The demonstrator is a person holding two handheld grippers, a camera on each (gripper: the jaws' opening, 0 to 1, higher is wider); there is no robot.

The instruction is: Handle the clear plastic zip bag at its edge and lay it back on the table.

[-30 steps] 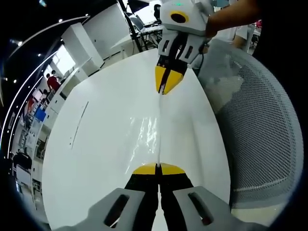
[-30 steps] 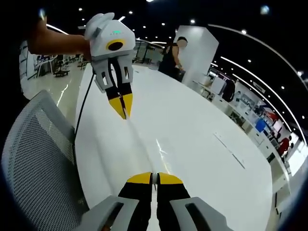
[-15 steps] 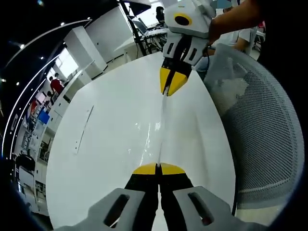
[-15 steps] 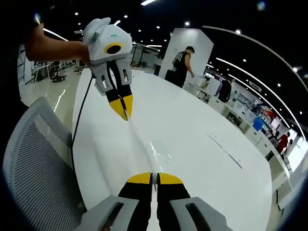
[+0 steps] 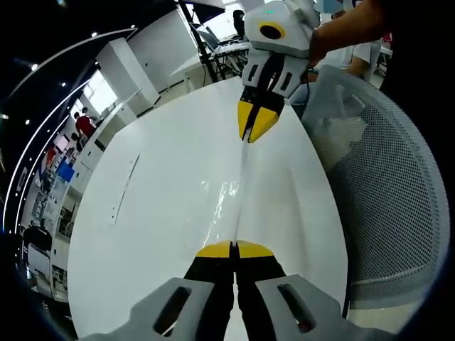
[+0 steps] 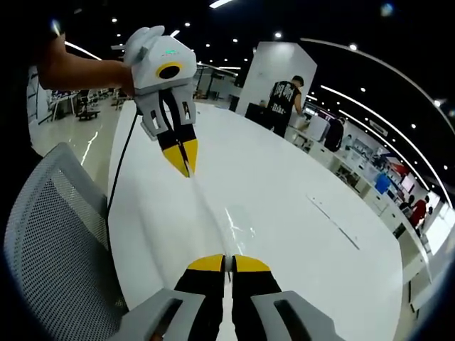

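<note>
Clear, glinting zip bag [image 5: 231,206] stretched edge-on mid-frame; we see left gripper [image 5: 234,249] and right gripper [image 5: 254,126] clamped on opposite edges.

Bright ceiling-light glare on table [image 5: 163,206]; fisheye-warped edges.

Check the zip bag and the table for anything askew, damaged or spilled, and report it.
Nothing stands out. The clear zip bag is stretched edge-on between the left gripper and the right gripper, both shut on its edge, above the white table. The film looks wrinkled but shows no tear, and there is no spill.
</note>
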